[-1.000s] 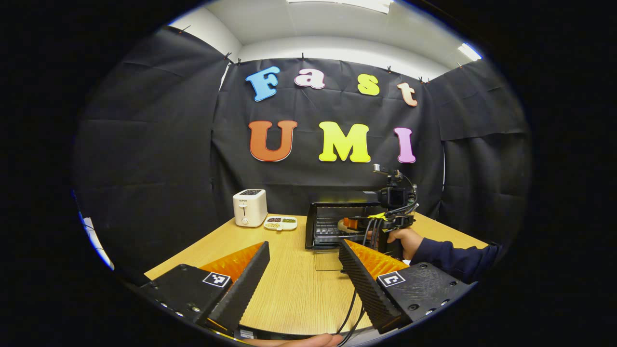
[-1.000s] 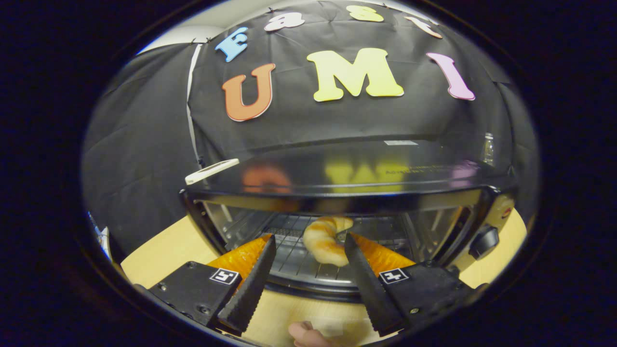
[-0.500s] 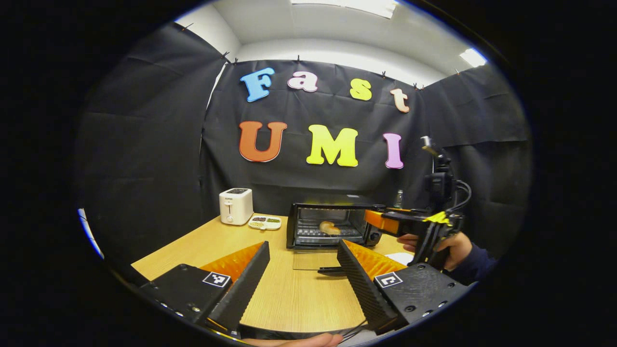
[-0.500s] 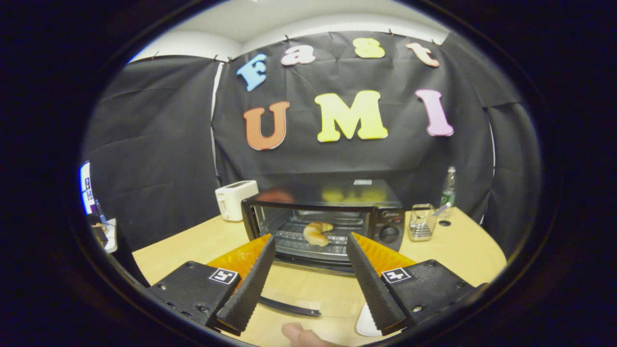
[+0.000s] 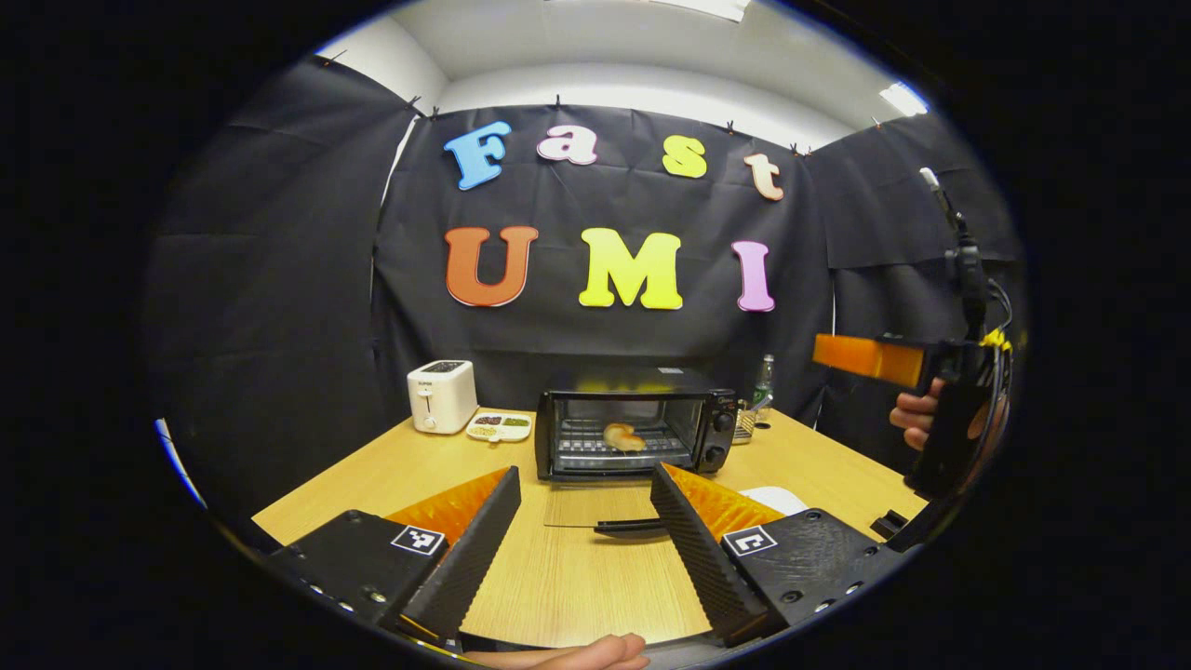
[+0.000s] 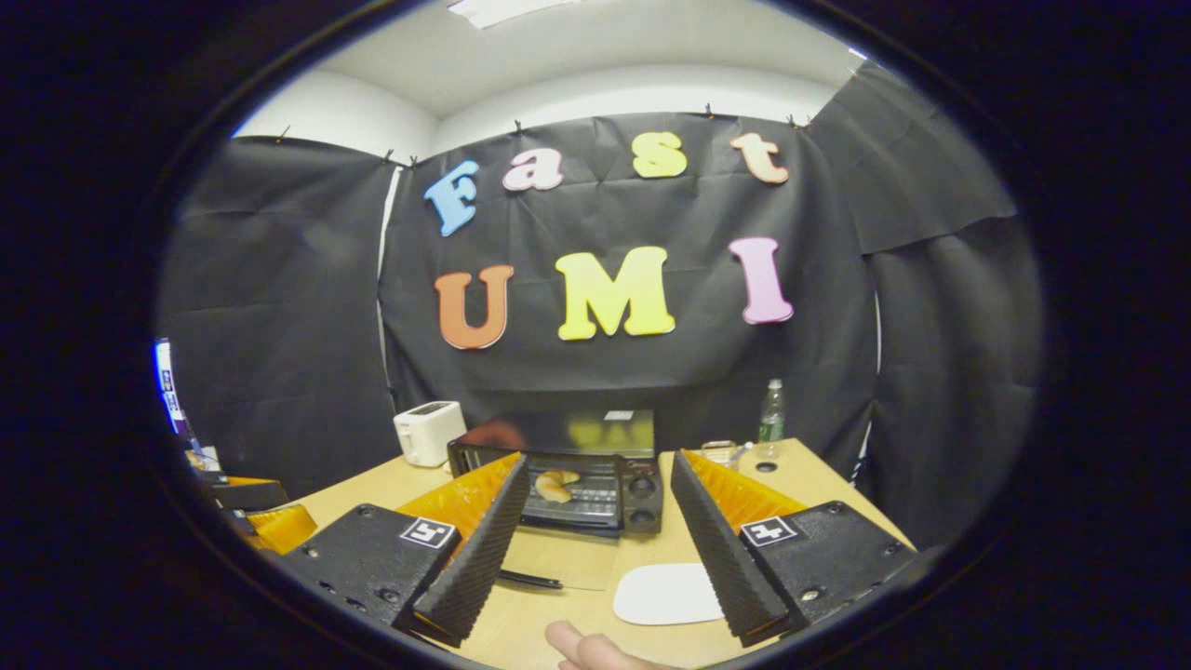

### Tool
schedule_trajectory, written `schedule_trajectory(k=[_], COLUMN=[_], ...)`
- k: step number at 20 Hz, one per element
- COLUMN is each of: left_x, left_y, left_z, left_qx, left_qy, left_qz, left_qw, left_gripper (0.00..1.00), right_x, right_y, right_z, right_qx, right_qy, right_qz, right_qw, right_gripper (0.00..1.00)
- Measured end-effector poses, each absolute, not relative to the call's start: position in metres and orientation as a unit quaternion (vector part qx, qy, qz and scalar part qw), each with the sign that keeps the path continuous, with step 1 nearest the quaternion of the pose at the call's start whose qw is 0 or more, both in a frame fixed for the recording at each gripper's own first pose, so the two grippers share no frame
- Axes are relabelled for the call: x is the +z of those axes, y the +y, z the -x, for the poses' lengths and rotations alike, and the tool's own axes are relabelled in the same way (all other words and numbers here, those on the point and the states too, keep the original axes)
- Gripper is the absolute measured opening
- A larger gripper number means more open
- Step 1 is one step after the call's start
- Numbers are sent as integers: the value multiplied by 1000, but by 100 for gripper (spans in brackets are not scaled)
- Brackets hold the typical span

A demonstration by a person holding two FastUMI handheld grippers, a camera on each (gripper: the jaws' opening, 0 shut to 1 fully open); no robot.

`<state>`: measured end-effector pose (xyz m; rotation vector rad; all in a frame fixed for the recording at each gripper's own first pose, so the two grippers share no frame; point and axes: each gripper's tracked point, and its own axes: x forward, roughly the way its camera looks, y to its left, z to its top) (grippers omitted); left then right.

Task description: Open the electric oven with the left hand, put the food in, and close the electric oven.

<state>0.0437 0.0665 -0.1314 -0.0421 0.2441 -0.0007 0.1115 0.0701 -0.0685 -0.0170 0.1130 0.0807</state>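
Left hand-held gripper (image 5: 582, 549) is seen spread wide, holding nothing, raised over the surface (image 5: 577, 586). Right hand-held gripper (image 6: 595, 549) likewise wide and empty; in the left gripper view it is held high at 3 o'clock by a hand (image 5: 916, 414). Oven (image 5: 633, 433) at 12 o'clock, door (image 5: 595, 507) lowered flat, bread (image 5: 622, 435) on its rack. White plate (image 6: 665, 594) lies near the door.

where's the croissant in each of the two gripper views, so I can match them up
Left gripper view: the golden croissant lies on the wire rack inside the open black electric oven, just above centre.
Right gripper view: the croissant is inside the oven, left of centre, just past this gripper's left finger.
Shared landmark: the white toaster, left of the oven in both.
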Motion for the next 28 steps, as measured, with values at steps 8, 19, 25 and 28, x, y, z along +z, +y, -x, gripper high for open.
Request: schedule_trajectory(k=[8,19,25,28], left_x=[-213,-314,-335,-336], left_y=[3,-32,-22,-18], left_z=[-84,-106,-121,-128], left_qx=[-48,-44,-29,-25], left_qy=[225,342,370,371], left_qz=[22,9,10,8], left_qw=[973,938,928,928], left_gripper=[93,94,94,94], right_x=[-42,-70,-81,-79], right_y=[6,-61,-54,-51], right_z=[-65,-44,-45,-45], right_qx=[15,-6,20,29], right_qy=[33,43,54,52], right_qz=[18,-4,-27,-30], right_qw=[999,999,998,998], right_gripper=[94,95,95,95])
